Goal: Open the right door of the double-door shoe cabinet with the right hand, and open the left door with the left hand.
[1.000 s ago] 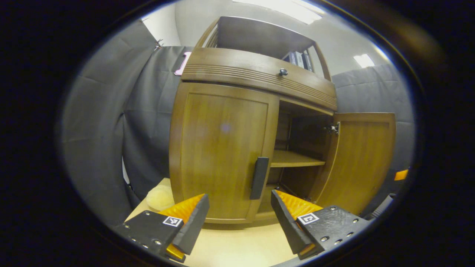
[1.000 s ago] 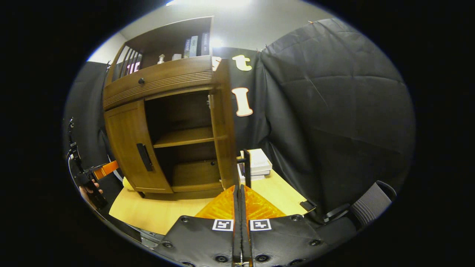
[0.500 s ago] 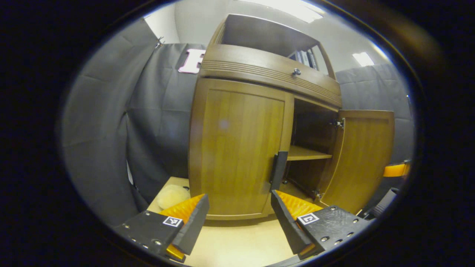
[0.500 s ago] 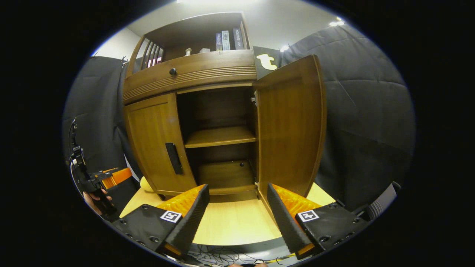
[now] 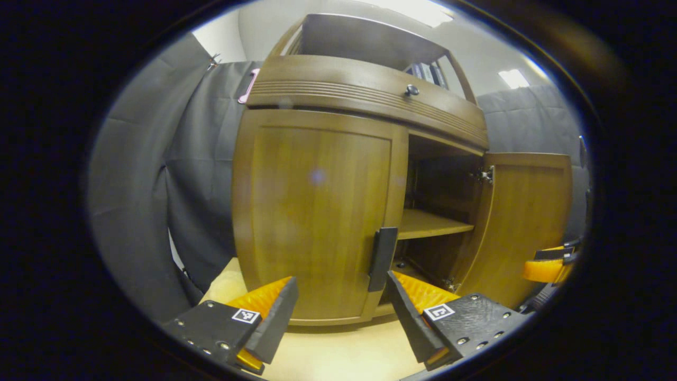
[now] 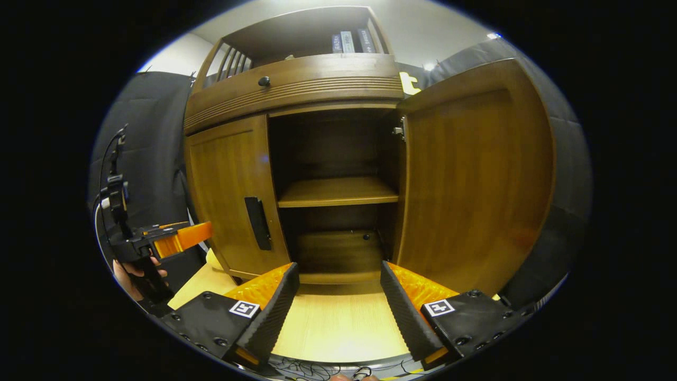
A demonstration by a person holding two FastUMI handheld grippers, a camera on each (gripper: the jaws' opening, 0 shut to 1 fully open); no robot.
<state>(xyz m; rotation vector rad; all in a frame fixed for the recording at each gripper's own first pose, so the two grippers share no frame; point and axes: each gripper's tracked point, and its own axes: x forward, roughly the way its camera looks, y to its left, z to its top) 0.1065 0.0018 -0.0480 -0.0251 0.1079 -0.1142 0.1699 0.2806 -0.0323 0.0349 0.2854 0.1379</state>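
The wooden shoe cabinet (image 5: 365, 92) stands on a light table. Its left door (image 5: 312, 211) is closed, with a dark vertical handle (image 5: 382, 259) at its inner edge. The right door (image 5: 523, 222) is swung wide open, baring a shelf (image 5: 428, 225). My left gripper (image 5: 338, 307) is open just in front of the left door, its right finger close below the handle. In the right gripper view the open right door (image 6: 476, 180) is near on the right, the left door (image 6: 227, 196) and its handle (image 6: 258, 223) on the left. My right gripper (image 6: 338, 301) is open, holding nothing.
Books (image 6: 349, 41) stand on the cabinet's top shelf above a drawer with a round knob (image 6: 263, 81). A hand (image 6: 132, 270) holds the left gripper (image 6: 182, 238) at the left of the right gripper view. Black cloth walls surround the light table (image 6: 338, 328).
My right gripper let go of the right door's handle and opened, then drew back to face the cabinet. The left gripper shifted around in front of the left door's handle.
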